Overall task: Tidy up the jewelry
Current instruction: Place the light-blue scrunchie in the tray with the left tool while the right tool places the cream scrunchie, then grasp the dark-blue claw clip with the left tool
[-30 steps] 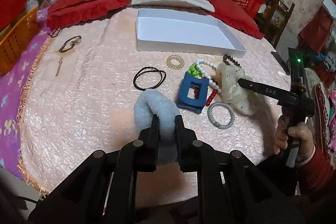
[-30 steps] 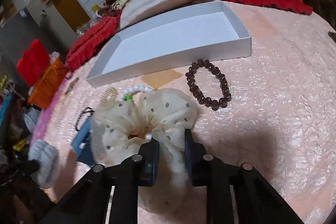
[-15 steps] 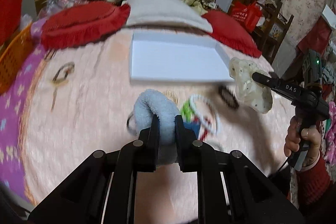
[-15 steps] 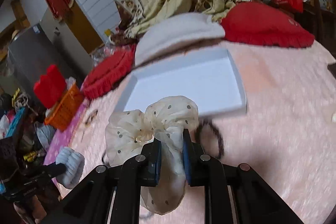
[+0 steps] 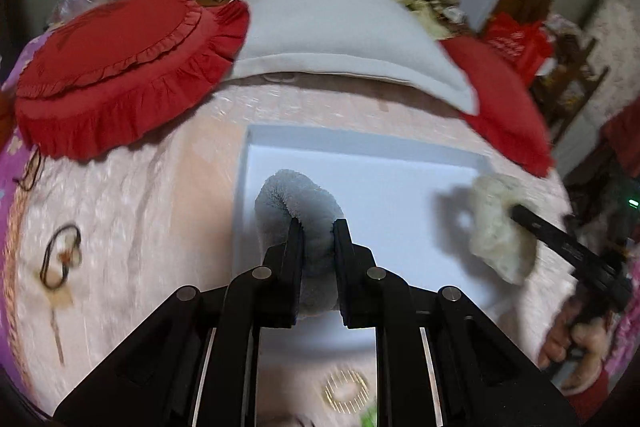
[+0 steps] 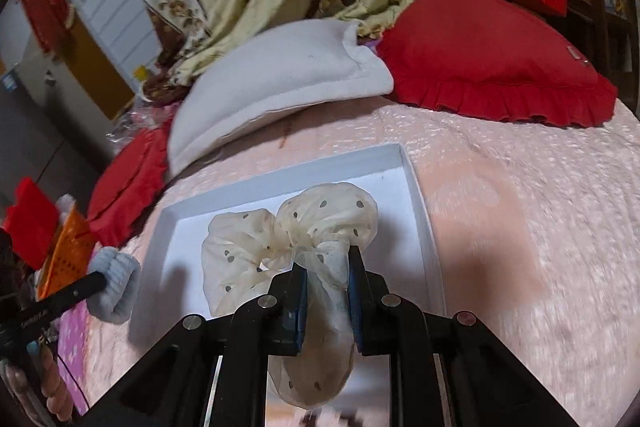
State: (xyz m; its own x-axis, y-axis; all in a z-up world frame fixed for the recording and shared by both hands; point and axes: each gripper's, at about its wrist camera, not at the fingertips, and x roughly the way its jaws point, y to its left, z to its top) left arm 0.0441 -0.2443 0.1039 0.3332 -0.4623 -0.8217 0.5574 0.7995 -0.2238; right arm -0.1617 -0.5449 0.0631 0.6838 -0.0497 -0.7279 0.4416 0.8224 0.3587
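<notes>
the left tongs (image 5: 316, 227) are clamped narrow on a fluffy grey-blue scrunchie (image 5: 298, 203), and the right tongs (image 6: 327, 259) are pinched on a cream dotted scrunchie (image 6: 288, 247). both are held above the shallow white box (image 5: 360, 155) that lies on the pink bedspread (image 5: 140, 211). the box is open and looks bare inside.

the relation that matters is height over the box floor. in the left wrist view the grey-blue scrunchie hangs over the box's left end, just inside the left wall, while the cream one sits over the right end, so each tongs is nearer its own half and they stand well apart. the box's long axis runs side to side across both views. the likely next move is a short drop and release, though how far each scrunchie is off the floor cannot be judged.

the box's near wall is hidden behind the tongs bodies. a gold coil ring (image 5: 346, 389) shows at the bottom edge, blurred; a dark cord hair tie (image 5: 60, 255) lies far left on the bedspread. the rest of the jewelry is out of view.
</notes>
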